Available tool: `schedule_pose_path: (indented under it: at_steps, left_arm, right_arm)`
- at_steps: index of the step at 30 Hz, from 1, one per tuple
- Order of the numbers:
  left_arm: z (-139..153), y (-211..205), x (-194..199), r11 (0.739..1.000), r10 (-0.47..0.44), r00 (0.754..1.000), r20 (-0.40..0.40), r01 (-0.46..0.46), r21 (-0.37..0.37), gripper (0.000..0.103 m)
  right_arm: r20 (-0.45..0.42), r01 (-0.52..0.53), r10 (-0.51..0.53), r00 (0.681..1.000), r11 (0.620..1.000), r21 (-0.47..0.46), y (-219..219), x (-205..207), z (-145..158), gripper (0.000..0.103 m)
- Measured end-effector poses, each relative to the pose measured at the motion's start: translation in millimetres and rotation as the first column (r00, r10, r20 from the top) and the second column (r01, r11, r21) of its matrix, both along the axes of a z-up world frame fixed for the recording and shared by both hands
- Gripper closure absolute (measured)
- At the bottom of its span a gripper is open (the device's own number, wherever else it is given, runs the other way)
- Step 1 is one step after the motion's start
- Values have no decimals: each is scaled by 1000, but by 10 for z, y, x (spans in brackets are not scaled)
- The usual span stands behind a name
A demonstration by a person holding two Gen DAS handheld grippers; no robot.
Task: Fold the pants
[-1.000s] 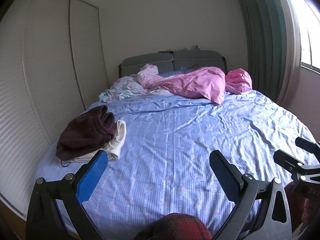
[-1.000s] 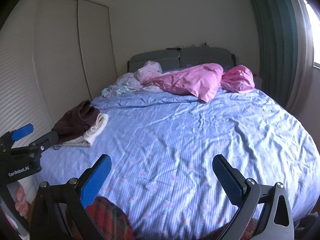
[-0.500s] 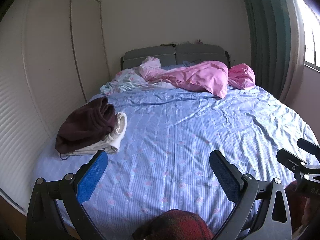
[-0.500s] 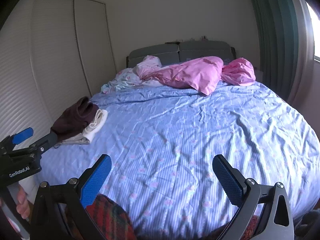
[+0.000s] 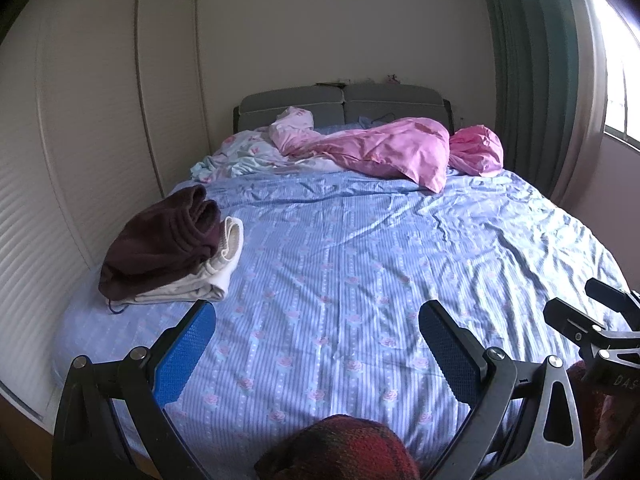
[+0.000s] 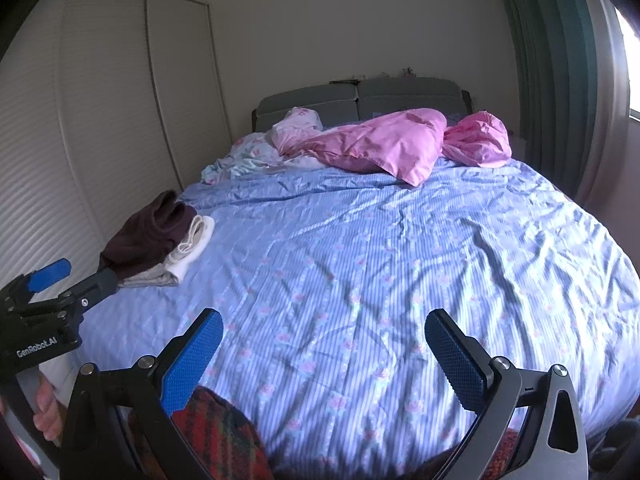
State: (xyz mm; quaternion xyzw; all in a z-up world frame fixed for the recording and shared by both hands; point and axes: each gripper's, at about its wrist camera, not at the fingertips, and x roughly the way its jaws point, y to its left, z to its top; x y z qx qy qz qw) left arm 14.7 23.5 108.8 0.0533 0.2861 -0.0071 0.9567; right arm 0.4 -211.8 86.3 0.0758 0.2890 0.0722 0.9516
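Note:
A red plaid garment, probably the pants (image 5: pixel 340 450), bunches at the bed's near edge just below my left gripper (image 5: pixel 316 354), which is open and empty. It also shows in the right wrist view (image 6: pixel 218 436) under my right gripper (image 6: pixel 324 358), also open and empty. Both grippers hover over the near end of the blue striped sheet (image 5: pixel 340 272). The right gripper shows at the far right of the left wrist view (image 5: pixel 592 320); the left gripper shows at the far left of the right wrist view (image 6: pixel 60 284).
A folded pile, dark maroon clothes (image 5: pixel 160 240) on cream ones (image 5: pixel 224 264), lies at the bed's left edge (image 6: pixel 156 236). Pink bedding (image 5: pixel 392 148) and pillows lie by the grey headboard (image 5: pixel 344 100). A slatted wardrobe (image 5: pixel 60 160) stands left, a green curtain (image 5: pixel 532 60) and window right.
Both views have tilted and risen slightly, so the bed sits lower in frame. Both grippers have stayed open. The clothes have not moved.

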Motion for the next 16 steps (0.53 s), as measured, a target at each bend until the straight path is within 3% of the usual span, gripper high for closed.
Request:
schedule_pose_path:
  at_steps: [16]
  left_arm:
    - [-61,17,52,1000,18,1000,-16,-18,-4,0]
  right_arm:
    - [-22,-4,4,1000,1000,1,-4,47,-91,1]
